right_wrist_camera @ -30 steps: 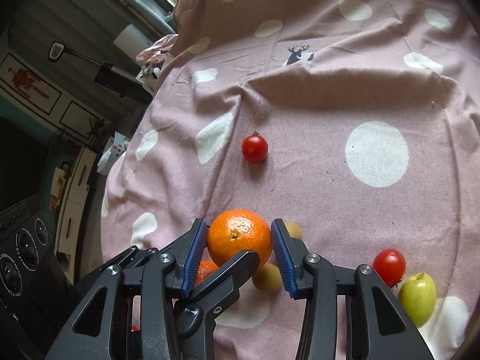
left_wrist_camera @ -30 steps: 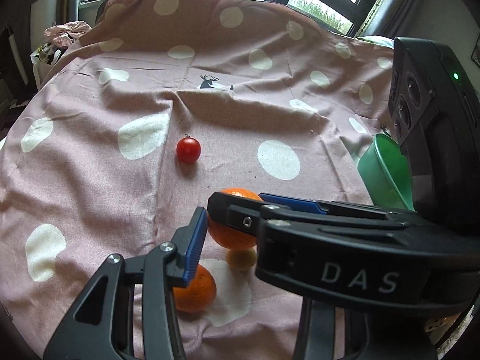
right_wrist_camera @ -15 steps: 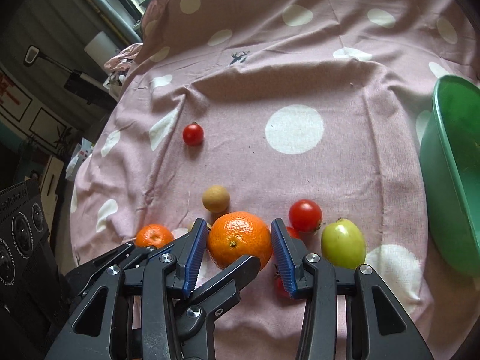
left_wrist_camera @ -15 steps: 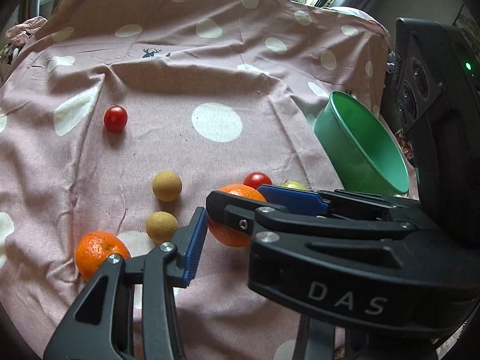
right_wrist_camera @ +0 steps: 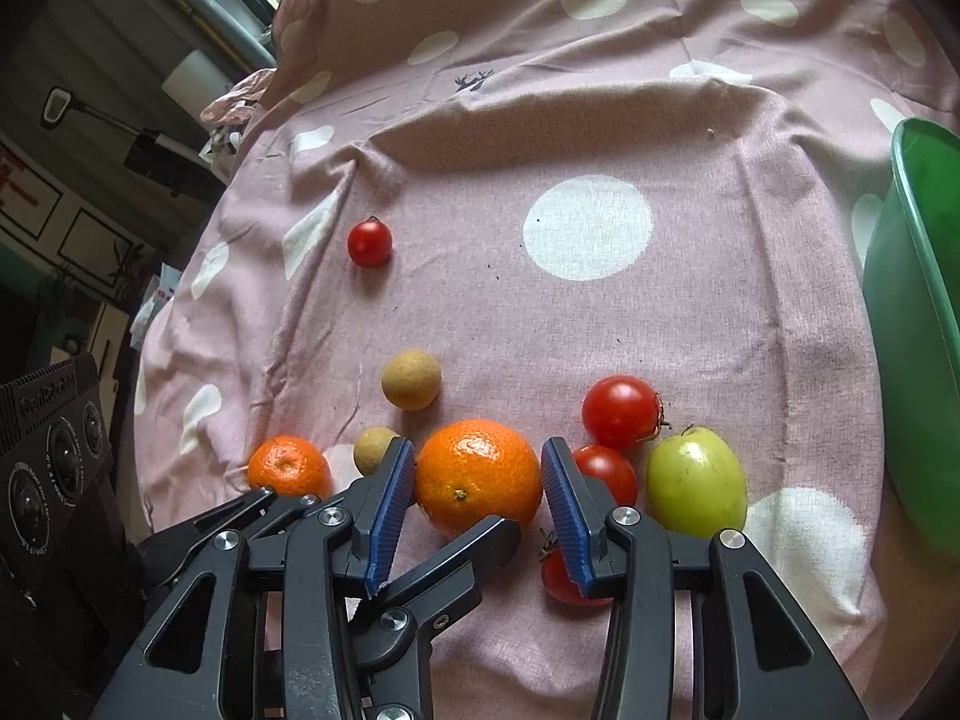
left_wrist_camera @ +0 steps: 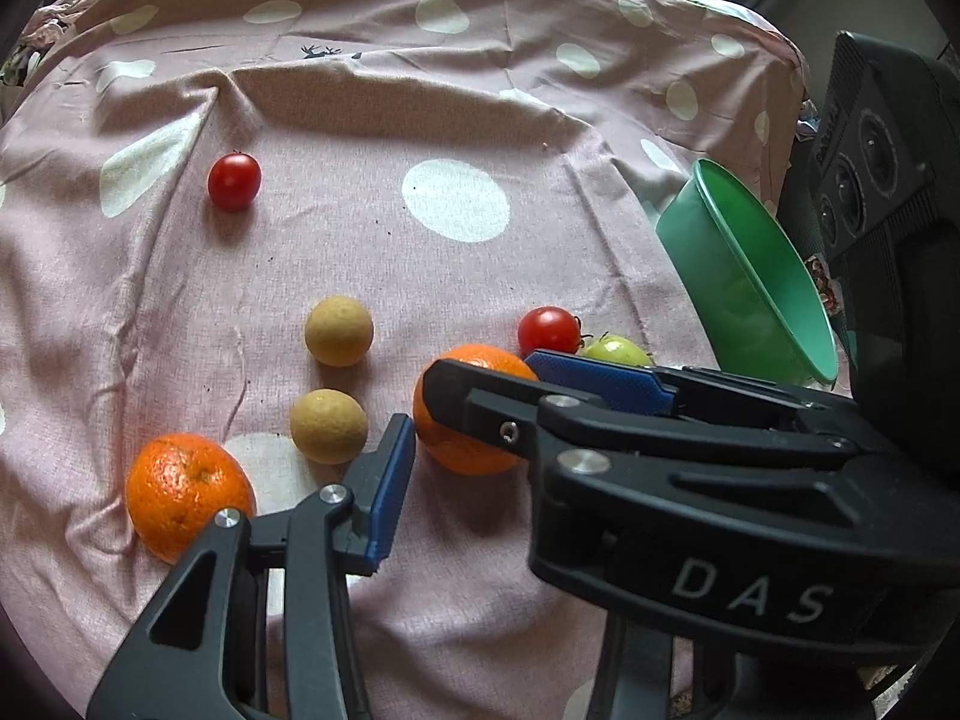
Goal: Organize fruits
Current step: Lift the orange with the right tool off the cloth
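- Left wrist view: right gripper (left_wrist_camera: 480, 408) crosses the frame, clamped on the large orange (left_wrist_camera: 465, 420), carried low over the pink cloth (left_wrist_camera: 420, 120); green bowl (left_wrist_camera: 750, 294) looks empty as far as seen, so sorting seems barely started; left gripper: only one blue pad (left_wrist_camera: 387, 492) shows, nothing on it, jaws have just been opening; loose on the cloth, all on the side of the held orange away from the bowl: small orange (left_wrist_camera: 186, 495), two tan fruits (left_wrist_camera: 329, 426), far tomato (left_wrist_camera: 234, 181).
- Right wrist view: right gripper (right_wrist_camera: 477, 495) pads press the large orange (right_wrist_camera: 478, 474) both sides; left gripper's finger (right_wrist_camera: 456, 552) lies under it; green fruit (right_wrist_camera: 696, 483) and tomatoes (right_wrist_camera: 621, 412) sit between orange and bowl (right_wrist_camera: 912, 324); I'd say they crowd the path.
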Demonstrator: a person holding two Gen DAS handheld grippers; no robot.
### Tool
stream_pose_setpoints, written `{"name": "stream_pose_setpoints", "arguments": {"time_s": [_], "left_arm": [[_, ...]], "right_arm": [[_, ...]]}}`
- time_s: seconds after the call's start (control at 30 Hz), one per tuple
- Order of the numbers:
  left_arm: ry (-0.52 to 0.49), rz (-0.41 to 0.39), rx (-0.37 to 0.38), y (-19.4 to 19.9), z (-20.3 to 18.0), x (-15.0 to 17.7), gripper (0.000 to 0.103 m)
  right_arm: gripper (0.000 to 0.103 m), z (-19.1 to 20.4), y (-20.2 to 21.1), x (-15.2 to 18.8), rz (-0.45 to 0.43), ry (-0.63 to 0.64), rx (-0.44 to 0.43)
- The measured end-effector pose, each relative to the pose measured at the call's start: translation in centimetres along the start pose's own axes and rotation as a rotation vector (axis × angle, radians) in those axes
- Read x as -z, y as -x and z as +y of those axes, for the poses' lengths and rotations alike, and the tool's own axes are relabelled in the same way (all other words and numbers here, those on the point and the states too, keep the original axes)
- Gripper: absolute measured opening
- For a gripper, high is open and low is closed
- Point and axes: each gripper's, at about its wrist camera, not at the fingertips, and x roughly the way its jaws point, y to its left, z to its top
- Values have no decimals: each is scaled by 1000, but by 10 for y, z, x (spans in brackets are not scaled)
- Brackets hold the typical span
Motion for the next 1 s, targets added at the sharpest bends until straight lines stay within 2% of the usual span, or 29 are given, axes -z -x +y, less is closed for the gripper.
{"name": "stream_pose_setpoints", "arguments": {"time_s": [0.13,0.6,1.0], "left_arm": [[6,25,-9,-9,-1,1,44],[11,-29,-22,-3,-2,2,43],[-61,-215,-44,30,-15,1,43]], "right_arm": [[47,-3,-2,-1,-2,-10,-7],[48,6,0,8,-68,34,31],[48,18,34,11,-250,82,1]]}}
